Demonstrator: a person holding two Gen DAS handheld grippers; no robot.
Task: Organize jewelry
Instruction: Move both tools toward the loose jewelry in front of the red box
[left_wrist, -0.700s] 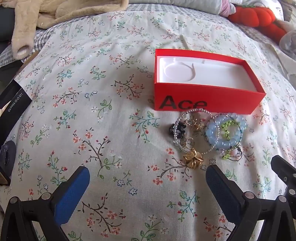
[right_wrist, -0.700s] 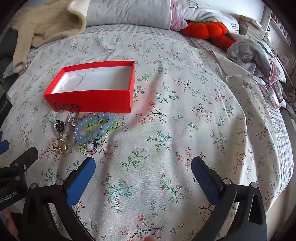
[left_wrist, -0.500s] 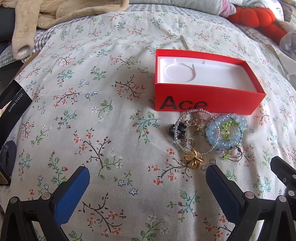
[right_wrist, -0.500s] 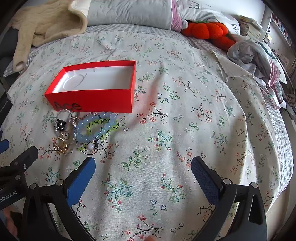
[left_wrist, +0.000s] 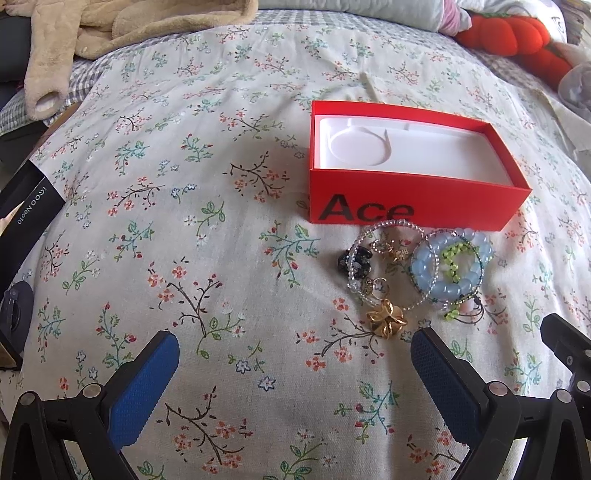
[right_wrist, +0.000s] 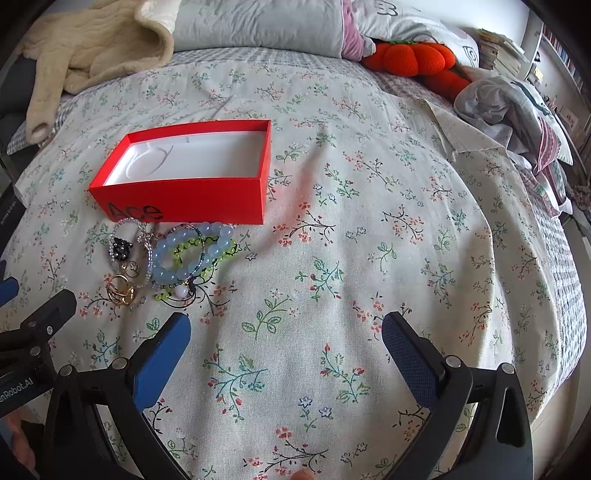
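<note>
A red open box (left_wrist: 417, 206) (right_wrist: 184, 199) marked "Ace", with a bare white insert, sits on the floral bedspread. A heap of jewelry lies just in front of it: a pale blue bead bracelet (left_wrist: 443, 266) (right_wrist: 181, 254), a clear bead bracelet (left_wrist: 384, 229) (right_wrist: 129, 251), a green beaded piece (left_wrist: 452, 258), a black charm (left_wrist: 351, 260) (right_wrist: 120, 248) and a gold flower piece (left_wrist: 386, 322) (right_wrist: 120, 291). My left gripper (left_wrist: 295, 350) is open, below and left of the heap. My right gripper (right_wrist: 286, 332) is open, to the heap's right, nothing between its fingers.
A beige fleece garment (left_wrist: 110, 26) (right_wrist: 85, 51) lies at the back left. Orange plush pumpkins (left_wrist: 517, 33) (right_wrist: 413, 59) and crumpled clothes (right_wrist: 509, 107) sit at the back right. A black box (left_wrist: 26, 206) is at the bed's left edge.
</note>
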